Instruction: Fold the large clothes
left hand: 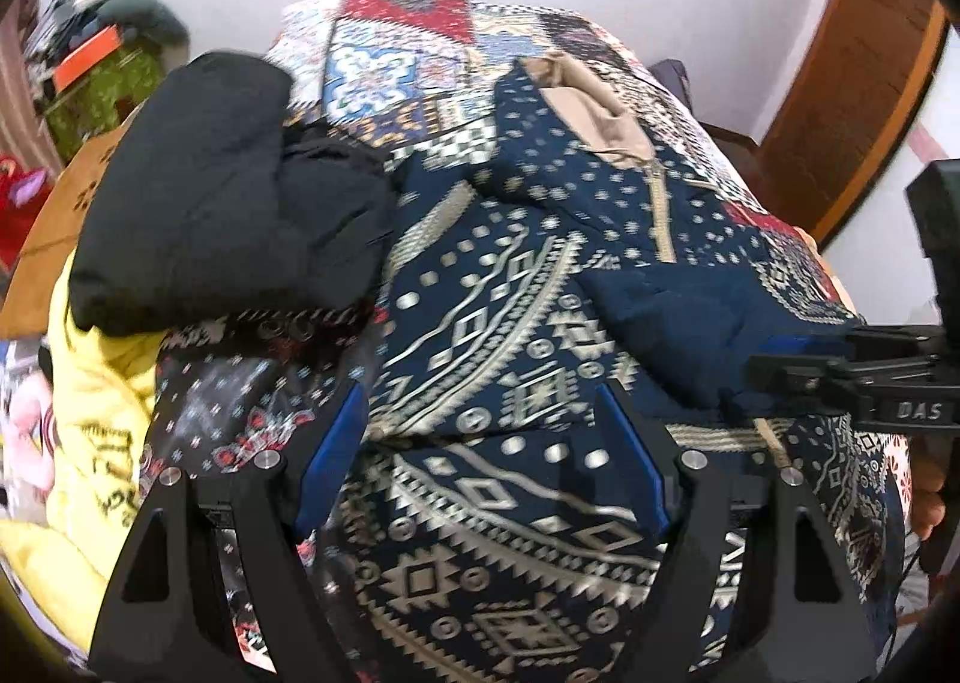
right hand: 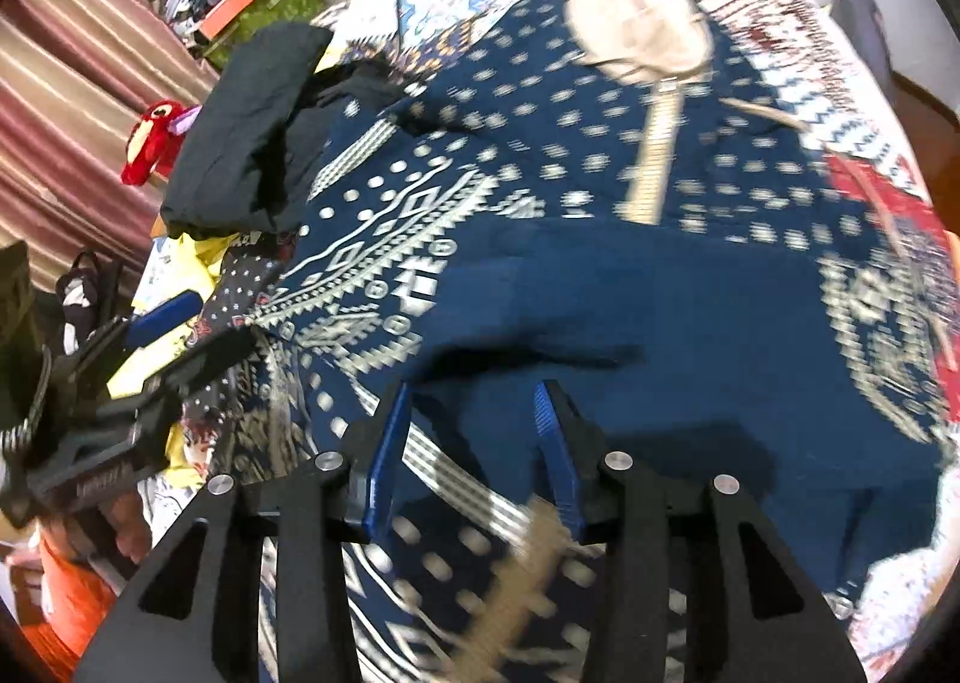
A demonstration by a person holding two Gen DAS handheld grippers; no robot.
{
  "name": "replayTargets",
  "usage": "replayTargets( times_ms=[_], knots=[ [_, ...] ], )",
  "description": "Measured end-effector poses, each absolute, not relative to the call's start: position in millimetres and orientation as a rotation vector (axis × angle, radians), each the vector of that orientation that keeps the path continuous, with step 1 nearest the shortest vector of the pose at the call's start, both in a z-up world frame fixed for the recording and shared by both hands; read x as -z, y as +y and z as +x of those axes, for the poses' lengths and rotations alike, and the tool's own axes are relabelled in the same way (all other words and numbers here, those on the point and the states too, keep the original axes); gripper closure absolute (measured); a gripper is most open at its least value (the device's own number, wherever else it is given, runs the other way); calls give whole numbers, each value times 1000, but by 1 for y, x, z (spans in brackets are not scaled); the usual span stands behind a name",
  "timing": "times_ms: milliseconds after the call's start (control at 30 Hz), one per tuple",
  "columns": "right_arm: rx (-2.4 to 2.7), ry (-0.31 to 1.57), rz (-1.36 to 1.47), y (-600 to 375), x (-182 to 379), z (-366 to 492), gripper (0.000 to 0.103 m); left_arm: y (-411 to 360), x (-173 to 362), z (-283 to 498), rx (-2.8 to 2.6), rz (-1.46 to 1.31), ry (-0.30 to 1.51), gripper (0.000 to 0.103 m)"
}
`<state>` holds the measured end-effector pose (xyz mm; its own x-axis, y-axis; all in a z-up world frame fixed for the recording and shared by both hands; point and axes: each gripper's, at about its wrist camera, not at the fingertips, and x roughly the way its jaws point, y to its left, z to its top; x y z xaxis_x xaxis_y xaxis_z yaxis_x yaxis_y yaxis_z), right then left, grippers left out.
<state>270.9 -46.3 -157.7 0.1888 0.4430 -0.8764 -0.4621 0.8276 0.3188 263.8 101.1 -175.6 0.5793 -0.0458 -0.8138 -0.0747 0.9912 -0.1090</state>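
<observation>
A large navy hooded garment (left hand: 510, 287) with a cream geometric pattern and a beige-lined hood (left hand: 600, 107) lies spread on the bed; it also shows in the right wrist view (right hand: 630, 275). A plain navy sleeve (left hand: 690, 317) is folded across its front. My left gripper (left hand: 480, 407) is open just above the garment's lower part, holding nothing. My right gripper (right hand: 474, 401) is open over the folded navy sleeve (right hand: 600, 311), and it shows side-on at the right of the left wrist view (left hand: 798, 368).
A black folded garment (left hand: 210, 191) lies on a pile at the left, over yellow clothing (left hand: 90, 383). A patchwork quilt (left hand: 420, 41) covers the bed. A red plush toy (right hand: 153, 137) and striped curtains (right hand: 72, 53) are at the left. A wooden door (left hand: 864, 95) stands at the right.
</observation>
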Motion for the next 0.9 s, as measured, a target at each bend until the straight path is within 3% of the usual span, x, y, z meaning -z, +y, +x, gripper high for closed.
replayTargets(
  times_ms=[400, 700, 900],
  knots=[
    [-319, 1076, 45, -167, 126, 288, 63, 0, 191, 310, 122, 149, 1003, 22],
    [-173, 1094, 147, -235, 144, 296, 62, -11, 222, 336, 47, 248, 1018, 23],
    [-124, 1129, 163, -251, 162, 299, 62, 16, 213, 346, 27, 109, 1001, 38]
  ],
)
